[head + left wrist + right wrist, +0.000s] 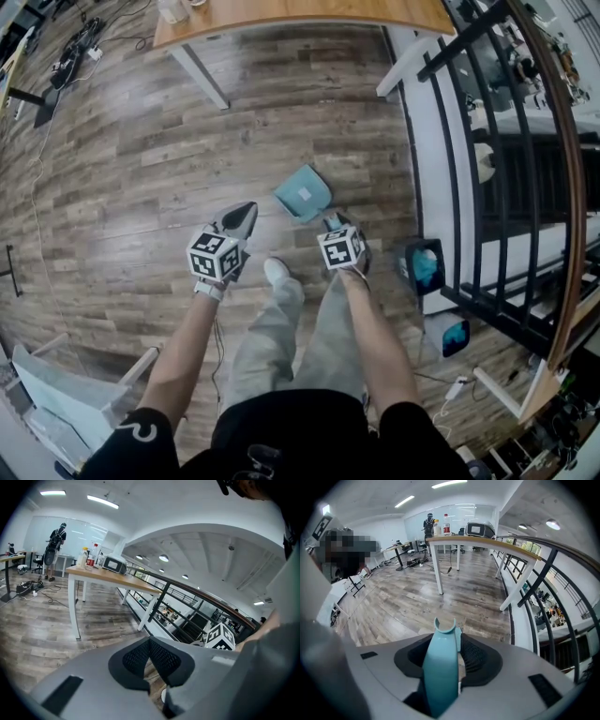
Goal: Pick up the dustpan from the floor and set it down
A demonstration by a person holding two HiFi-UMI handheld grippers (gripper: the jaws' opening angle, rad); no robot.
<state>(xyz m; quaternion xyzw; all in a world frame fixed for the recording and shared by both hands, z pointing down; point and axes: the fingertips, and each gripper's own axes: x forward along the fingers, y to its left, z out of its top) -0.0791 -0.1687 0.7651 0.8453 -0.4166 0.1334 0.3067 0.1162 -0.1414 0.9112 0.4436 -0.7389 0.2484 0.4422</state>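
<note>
The teal dustpan (pixel 303 194) rests tilted on the wood floor just ahead of my feet, its scoop pointing away. Its teal handle (pixel 440 667) runs up between the jaws of my right gripper (pixel 334 225), which stands over the pan's near end and points steeply down. A thin gap shows between the handle and the right pad (pixel 476 656), so the right gripper (pixel 449 641) is open around the handle. My left gripper (pixel 246 212) hovers to the left of the dustpan, apart from it. In the left gripper view, the left gripper (pixel 150 641) is shut with its tips meeting on nothing.
A black railing (pixel 487 169) on a white ledge (pixel 433 141) runs along the right, with a stairwell beyond. A wooden table (pixel 309 14) stands ahead. Two boxes with blue contents (pixel 427 267) sit by the railing. A white chair (pixel 56 403) is at lower left. My shoe (pixel 277 272) lies between the grippers.
</note>
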